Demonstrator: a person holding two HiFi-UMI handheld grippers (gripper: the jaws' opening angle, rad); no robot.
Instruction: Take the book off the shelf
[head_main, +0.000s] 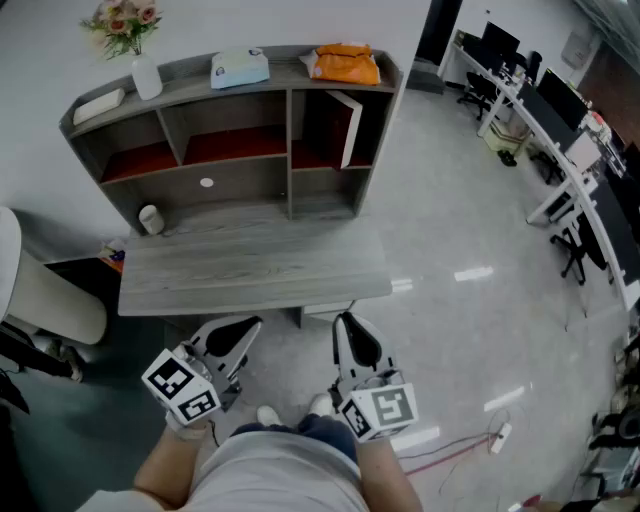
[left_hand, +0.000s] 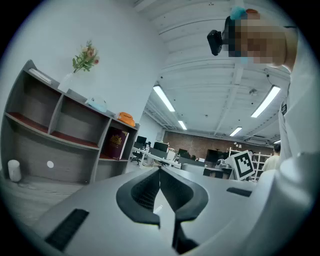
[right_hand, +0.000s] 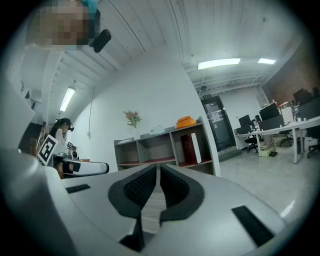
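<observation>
A dark red book (head_main: 338, 126) with white page edges stands upright in the right compartment of the grey shelf unit (head_main: 290, 150) at the back of the desk. It also shows as the book (left_hand: 117, 145) in the left gripper view and the book (right_hand: 190, 149) in the right gripper view. My left gripper (head_main: 250, 323) and right gripper (head_main: 343, 318) hang low in front of the desk's near edge, well short of the shelf. Both are shut with nothing between the jaws. The left gripper (left_hand: 160, 169) and right gripper (right_hand: 158, 166) tips meet in their own views.
On the shelf top stand a flower vase (head_main: 145, 72), a tissue box (head_main: 240, 68) and an orange bag (head_main: 345, 65). A white cup (head_main: 150, 218) sits on the desk (head_main: 250, 265). A white chair (head_main: 45, 295) is at left; office desks (head_main: 560, 130) line the right.
</observation>
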